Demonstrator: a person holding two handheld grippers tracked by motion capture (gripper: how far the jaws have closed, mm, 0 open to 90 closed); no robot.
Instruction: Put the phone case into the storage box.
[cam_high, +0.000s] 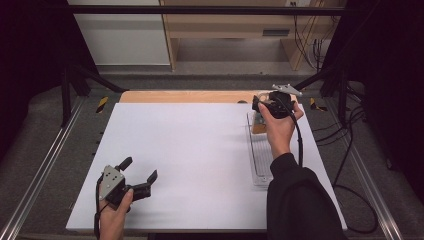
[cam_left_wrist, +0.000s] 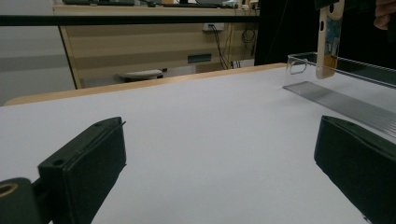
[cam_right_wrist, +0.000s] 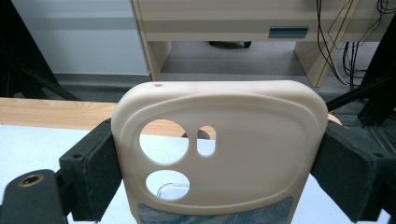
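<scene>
your right gripper (cam_right_wrist: 219, 154) has its jaws pressed on both sides of one cream phone case (cam_right_wrist: 219, 154), held up over the far end of one clear tray (cam_high: 260, 155). your left gripper (cam_high: 136, 175) sits low at the near left of the white table (cam_high: 185, 150), jaws wide apart, holding nothing. the right gripper view shows three holes in the case; the left gripper view shows its thin edge (cam_left_wrist: 329, 37).
</scene>
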